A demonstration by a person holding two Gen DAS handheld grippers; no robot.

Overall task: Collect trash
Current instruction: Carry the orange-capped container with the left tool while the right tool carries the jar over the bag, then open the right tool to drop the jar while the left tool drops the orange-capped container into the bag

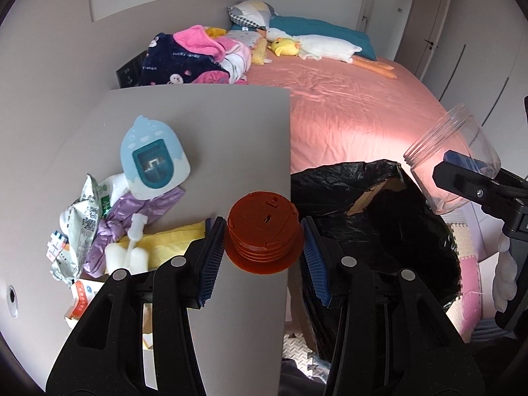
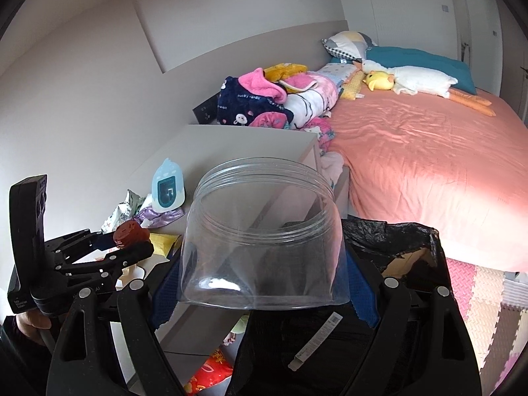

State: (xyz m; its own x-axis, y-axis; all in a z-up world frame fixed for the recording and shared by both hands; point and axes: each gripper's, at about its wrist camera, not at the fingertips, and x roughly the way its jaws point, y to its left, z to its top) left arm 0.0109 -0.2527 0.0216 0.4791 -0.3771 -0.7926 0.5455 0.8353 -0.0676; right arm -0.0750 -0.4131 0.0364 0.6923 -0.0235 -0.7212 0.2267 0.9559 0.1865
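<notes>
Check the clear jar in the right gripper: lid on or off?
Off. The clear jar shows an open threaded mouth; the left gripper holds the red lid.

- Left gripper (image 1: 264,242): jaws closed part-way, blue pads pressed on either side of the red lid (image 1: 264,232), held level and pointing forward.
- Right gripper (image 2: 262,283): jaws spread wide, clamping the base of the clear jar (image 2: 264,234), whose open mouth faces away from the wrist.
</notes>
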